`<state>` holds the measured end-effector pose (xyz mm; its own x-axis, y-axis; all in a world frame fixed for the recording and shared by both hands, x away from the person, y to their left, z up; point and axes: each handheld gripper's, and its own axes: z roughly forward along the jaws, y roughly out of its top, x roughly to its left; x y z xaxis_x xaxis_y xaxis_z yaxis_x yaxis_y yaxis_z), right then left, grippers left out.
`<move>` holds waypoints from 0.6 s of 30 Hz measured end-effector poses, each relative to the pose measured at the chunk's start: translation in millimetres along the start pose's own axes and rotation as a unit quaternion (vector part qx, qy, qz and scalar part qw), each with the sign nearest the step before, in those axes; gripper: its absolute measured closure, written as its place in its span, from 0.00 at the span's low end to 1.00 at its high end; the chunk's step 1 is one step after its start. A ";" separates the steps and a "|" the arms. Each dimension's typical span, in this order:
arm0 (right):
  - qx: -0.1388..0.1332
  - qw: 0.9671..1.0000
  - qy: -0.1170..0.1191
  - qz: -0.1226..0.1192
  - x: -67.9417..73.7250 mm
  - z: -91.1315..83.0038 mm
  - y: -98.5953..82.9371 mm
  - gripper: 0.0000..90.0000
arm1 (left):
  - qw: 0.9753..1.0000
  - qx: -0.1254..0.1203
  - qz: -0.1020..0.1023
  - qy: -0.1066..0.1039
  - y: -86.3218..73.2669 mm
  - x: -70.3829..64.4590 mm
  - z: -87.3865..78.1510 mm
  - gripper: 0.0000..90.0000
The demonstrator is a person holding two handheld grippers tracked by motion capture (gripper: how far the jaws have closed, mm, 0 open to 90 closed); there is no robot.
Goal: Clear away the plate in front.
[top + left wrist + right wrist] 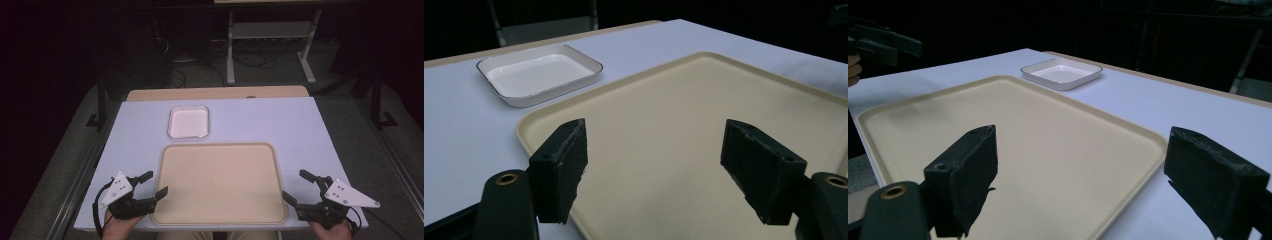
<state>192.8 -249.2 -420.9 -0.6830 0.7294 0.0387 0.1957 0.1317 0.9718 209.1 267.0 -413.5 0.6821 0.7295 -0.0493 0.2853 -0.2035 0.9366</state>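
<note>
A: Start with the biggest thing. What carries it all?

B: The desk, pale on top. Its near edge runs out of the high view at the bottom, so the person's hands and forearms are mostly cut off there. The room behind is too dark to make out.

A: And on it?

B: A large beige tray lies flat along the near edge, midway between the near corners, with nothing on it. Just beyond its far left part, close but apart, sits a small white dish, also bare.

A: The grippers?

B: The left gripper sits at the tray's near left corner, jaws spread wide, holding nothing. In the left gripper view one jaw hangs over the tray's left rim and the other over its surface; whether they touch it I cannot tell. The right gripper is at the near right corner, jaws likewise wide apart. In the right gripper view the tray's rim passes between them: one jaw over the tray, the other over bare desk.
</note>
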 end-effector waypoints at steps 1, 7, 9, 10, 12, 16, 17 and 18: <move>0.000 1.000 0.000 0.000 0.2 0.1 0.3 0.14 | 1.000 -0.001 0.000 -0.001 0.1 -0.3 -0.2 0.29; 0.002 1.000 0.000 -0.005 2.2 0.7 0.9 0.14 | 1.000 -0.003 -0.001 -0.002 2.0 -2.3 -0.7 0.29; 0.001 1.000 0.001 -0.005 2.1 0.6 0.9 0.14 | 1.000 -0.002 0.000 -0.002 2.8 -3.4 0.2 0.28; 0.001 1.000 0.001 -0.005 1.8 0.6 0.8 0.14 | 1.000 -0.001 0.001 -0.001 3.1 -3.9 0.7 0.27; 0.001 1.000 0.001 -0.004 1.7 0.5 0.8 0.14 | 1.000 0.001 0.004 -0.001 3.3 -4.3 1.0 0.27; 0.000 1.000 0.002 -0.005 1.6 0.4 0.8 0.14 | 1.000 0.004 0.006 0.000 4.5 -5.9 3.0 0.24; 0.000 1.000 0.002 -0.004 1.7 0.4 0.8 0.14 | 1.000 0.002 0.004 0.000 4.7 -6.2 3.5 0.24; 0.000 1.000 0.003 -0.005 1.5 0.3 0.8 0.14 | 1.000 0.002 0.004 0.000 5.0 -6.2 3.7 0.23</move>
<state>192.2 -247.8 -420.2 -0.6888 0.7244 0.0300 0.1888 0.1393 0.9721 208.7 259.0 -409.8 0.6847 0.7276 -0.0430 0.2834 -0.2114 0.9354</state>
